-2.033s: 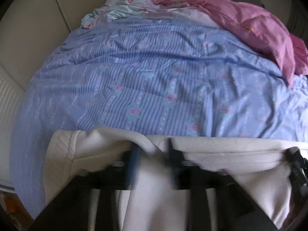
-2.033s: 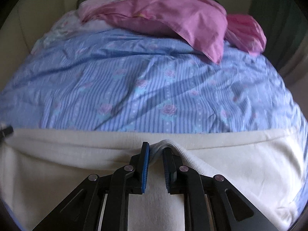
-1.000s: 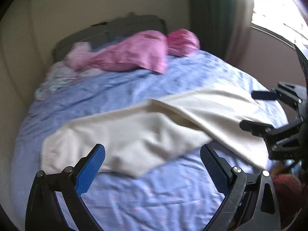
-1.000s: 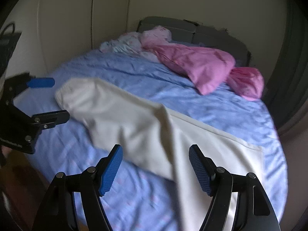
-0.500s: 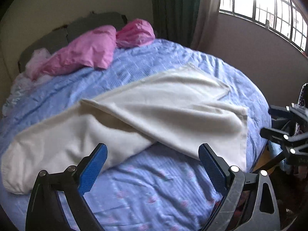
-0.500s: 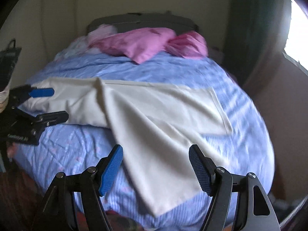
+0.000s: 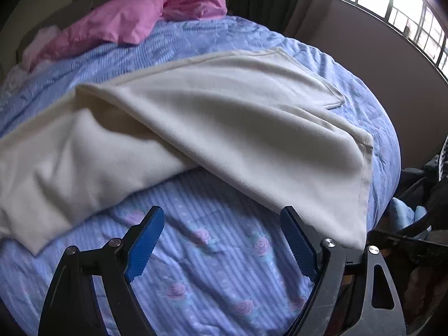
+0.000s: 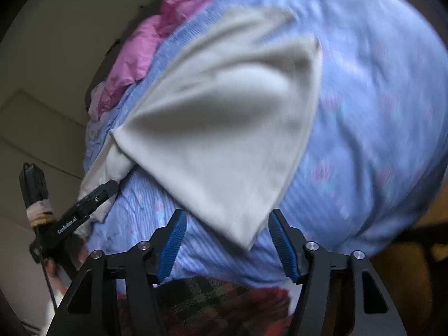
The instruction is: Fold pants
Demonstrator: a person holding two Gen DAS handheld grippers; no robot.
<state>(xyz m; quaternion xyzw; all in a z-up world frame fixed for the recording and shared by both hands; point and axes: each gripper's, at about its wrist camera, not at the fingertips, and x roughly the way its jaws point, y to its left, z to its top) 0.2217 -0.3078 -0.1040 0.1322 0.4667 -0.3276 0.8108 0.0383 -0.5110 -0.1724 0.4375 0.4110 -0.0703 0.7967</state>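
One blue floral bedspread [image 7: 212, 252] under cream pants [image 7: 224, 128], pink pillows [image 7: 117, 25] behind

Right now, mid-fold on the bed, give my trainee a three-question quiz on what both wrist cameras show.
1. True or false: the cream fabric pants lie on the blue striped, rose-printed bedsheet with one leg crossed over the other.
2. Multiple choice: the left gripper is A) clamped on the pants, B) open above bare sheet beside a leg's lower edge, C) holding the pink crumpled bedding.
3. Fill in: in the right wrist view, the pants corner nearest the right gripper hangs ____ its blue ridged pads, unpinched.

Key: 1 true. 2 B. 3 between. Both grippers' jaws have just been closing, neither yet pressing cloth.
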